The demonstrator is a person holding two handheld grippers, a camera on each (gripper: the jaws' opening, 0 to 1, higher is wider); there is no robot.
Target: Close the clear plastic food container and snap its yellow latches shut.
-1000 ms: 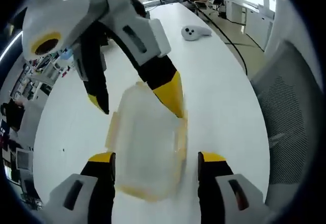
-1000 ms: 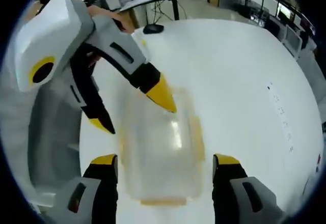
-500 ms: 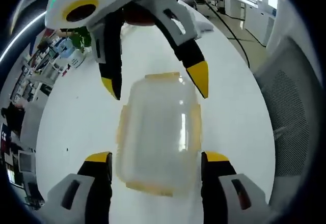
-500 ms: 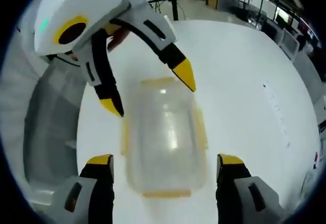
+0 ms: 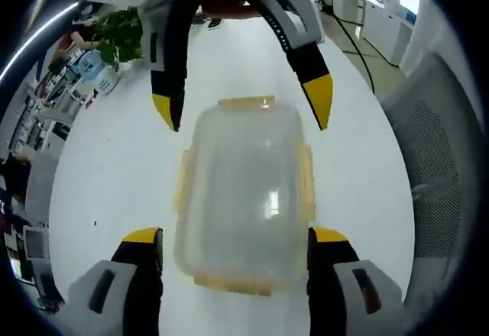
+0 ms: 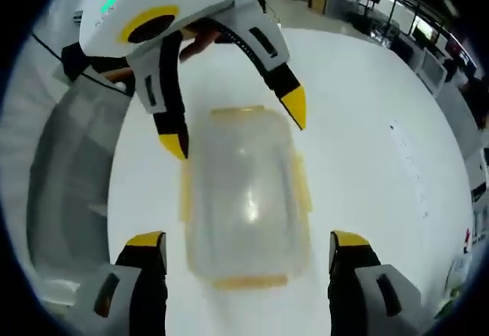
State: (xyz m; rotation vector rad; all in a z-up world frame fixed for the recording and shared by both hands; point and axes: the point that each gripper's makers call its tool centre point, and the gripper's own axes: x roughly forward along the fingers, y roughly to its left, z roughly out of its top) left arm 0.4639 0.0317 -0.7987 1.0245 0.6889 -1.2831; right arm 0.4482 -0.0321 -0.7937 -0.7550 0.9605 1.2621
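The clear plastic food container (image 5: 244, 191) lies flat on the white table (image 5: 114, 160) with its lid on. Yellow latches (image 5: 183, 179) stick out along its four edges. My left gripper (image 5: 237, 238) is open, its jaws standing on either side of the container's near end. My right gripper (image 5: 243, 111) faces it from the far end, open, its yellow tips just off the lid's corners. In the right gripper view the container (image 6: 244, 198) sits between the open right gripper (image 6: 247, 241) and the left gripper (image 6: 237, 128) beyond it. Nothing is held.
A grey mesh chair (image 5: 435, 168) stands close to the table's edge, seen again as the grey chair (image 6: 69, 183) in the right gripper view. Plants and shelves (image 5: 114, 46) lie beyond the table. Bare table surrounds the container.
The right gripper's fingertip, which pressed on the lid a second ago, has drawn back to the container's far end. The container now lies straight and centred between both open grippers.
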